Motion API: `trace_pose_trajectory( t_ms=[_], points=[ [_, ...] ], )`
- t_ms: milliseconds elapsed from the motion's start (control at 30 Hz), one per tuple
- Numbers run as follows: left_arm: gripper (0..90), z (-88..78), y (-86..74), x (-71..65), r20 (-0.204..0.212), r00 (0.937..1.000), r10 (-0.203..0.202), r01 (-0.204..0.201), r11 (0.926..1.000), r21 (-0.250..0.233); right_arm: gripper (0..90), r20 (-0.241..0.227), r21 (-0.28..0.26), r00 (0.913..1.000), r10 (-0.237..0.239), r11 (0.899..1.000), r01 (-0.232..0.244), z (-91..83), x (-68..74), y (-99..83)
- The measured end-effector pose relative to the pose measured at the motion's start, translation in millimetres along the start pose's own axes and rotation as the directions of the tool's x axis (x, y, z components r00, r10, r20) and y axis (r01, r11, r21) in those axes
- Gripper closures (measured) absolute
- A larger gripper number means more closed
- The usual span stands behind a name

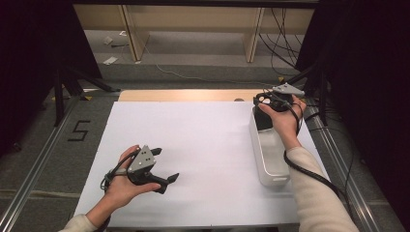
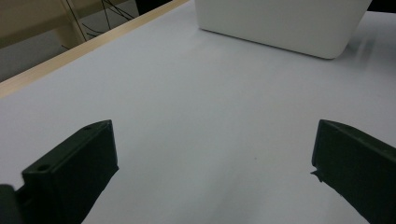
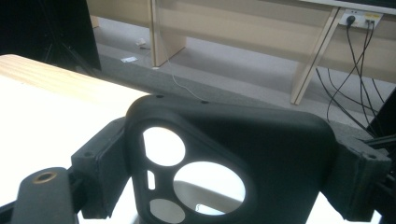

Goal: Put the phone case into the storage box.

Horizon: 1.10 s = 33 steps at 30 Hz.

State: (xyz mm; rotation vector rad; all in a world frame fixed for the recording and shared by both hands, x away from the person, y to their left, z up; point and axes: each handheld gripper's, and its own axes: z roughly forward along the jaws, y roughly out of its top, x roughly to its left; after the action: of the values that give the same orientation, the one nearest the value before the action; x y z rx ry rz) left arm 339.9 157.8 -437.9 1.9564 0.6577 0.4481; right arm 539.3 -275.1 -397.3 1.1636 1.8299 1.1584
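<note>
Over the white plastic bin [image 1: 269, 153], right tongs [image 3: 224, 163] clamp a light, flexible black phone case [image 3: 261, 154] by its edges; left tongs [image 2: 212, 163] gape empty.

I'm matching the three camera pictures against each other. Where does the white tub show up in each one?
High view: white tub along the table's right edge.
Left gripper view: top centre.
Right gripper view: I cannot make it out behind the black phone case.
Shared landmark: the table's wooden edge.

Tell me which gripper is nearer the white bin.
Right. The right gripper, clamped on a black phone case, hangs over the white bin's far end; the left gripper rests open, well apart across the table.
</note>
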Motion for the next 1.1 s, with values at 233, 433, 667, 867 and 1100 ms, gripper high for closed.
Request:
trace_pose_trajectory(
  t_ms=[233,433,667,867,1100],
  points=[
    [0.0,0.0,0.1,-0.2,0.001,1.0,-0.001,0.001,1.0,-0.001,15.6,0.002,0.005,1.0,-0.002,1.0,0.002,2.0,0.1,-1.5],
    [0.0,0.4,0.1,-0.1,0.003,1.0,0.002,-0.002,1.0,0.001,15.6,0.0,0.012,1.0,-0.003,1.0,0.003,2.8,0.3,-2.2],
    [0.0,0.4,0.1,-0.1,0.004,1.0,0.002,-0.002,1.0,0.001,15.4,0.001,0.023,1.0,-0.002,1.0,0.002,6.7,0.7,-4.8],
    [0.0,0.9,-0.1,-0.1,0.004,1.0,0.0,0.0,1.0,0.001,15.2,0.0,0.028,1.0,0.005,1.0,-0.005,7.6,0.3,-4.7],
    [0.0,0.8,0.0,-0.3,0.004,1.0,0.003,-0.003,1.0,0.003,14.7,0.008,0.019,0.9999,0.007,1.0,-0.007,9.5,-0.3,-5.3]
  ],
)
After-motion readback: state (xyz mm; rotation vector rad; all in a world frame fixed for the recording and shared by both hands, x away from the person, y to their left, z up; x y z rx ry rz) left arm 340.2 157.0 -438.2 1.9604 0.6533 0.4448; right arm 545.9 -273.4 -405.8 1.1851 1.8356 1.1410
